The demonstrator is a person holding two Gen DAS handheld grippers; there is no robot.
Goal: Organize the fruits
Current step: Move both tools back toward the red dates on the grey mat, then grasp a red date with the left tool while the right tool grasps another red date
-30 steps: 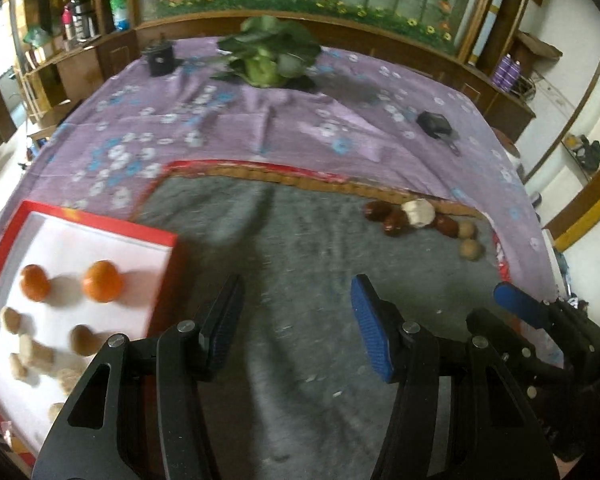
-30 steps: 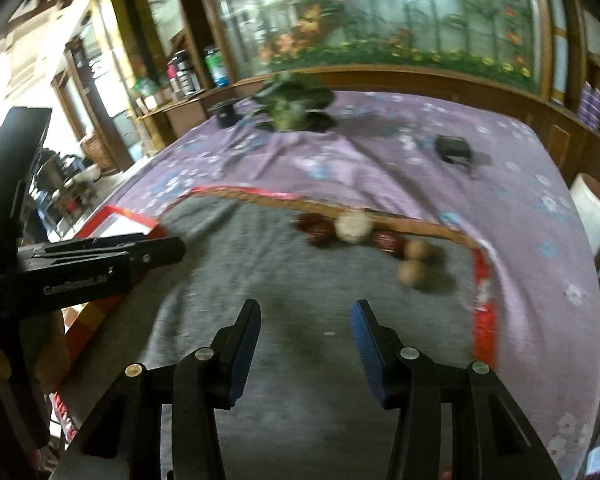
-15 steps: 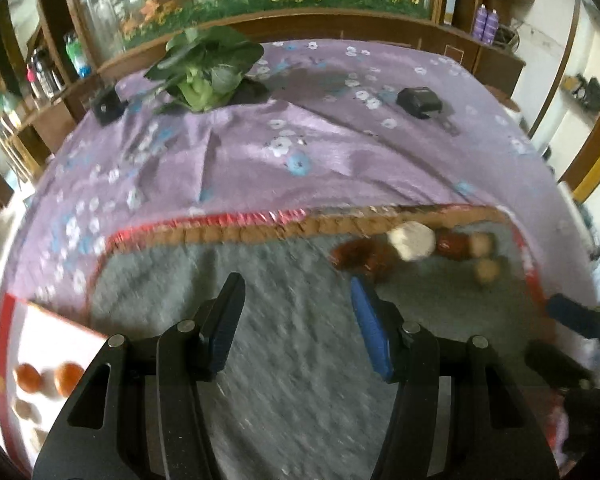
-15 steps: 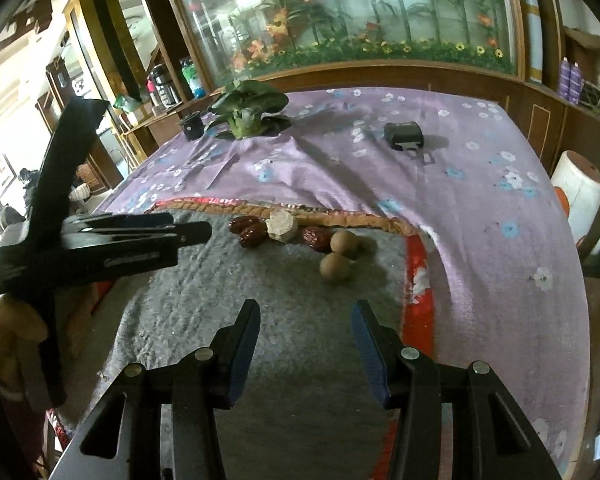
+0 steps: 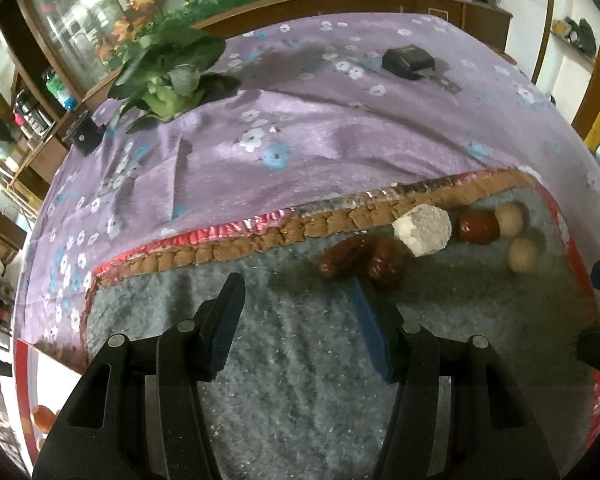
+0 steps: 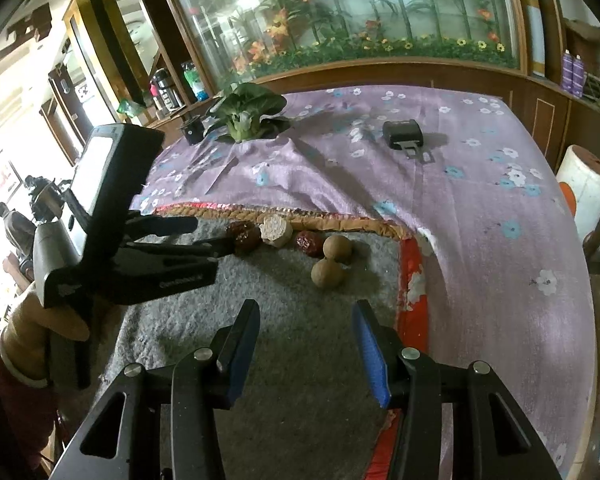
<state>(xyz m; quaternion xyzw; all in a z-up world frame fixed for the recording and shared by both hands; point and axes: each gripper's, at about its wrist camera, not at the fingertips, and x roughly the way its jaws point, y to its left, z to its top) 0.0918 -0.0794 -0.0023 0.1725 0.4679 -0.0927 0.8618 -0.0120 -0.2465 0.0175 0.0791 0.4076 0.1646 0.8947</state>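
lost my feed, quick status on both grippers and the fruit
Left hand-held gripper open, empty, nosing at the red dates. Right hand-held gripper open, empty. Nothing blocking.

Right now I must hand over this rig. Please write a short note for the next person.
Left gripper: open, empty, close to the dark red dates.
Right gripper: open, empty, above the grey mat.
Near the mat's far edge: dates, a white chunk, two tan round fruits.
Done: an orange fruit lies on the white tray.
Left: move that far group.
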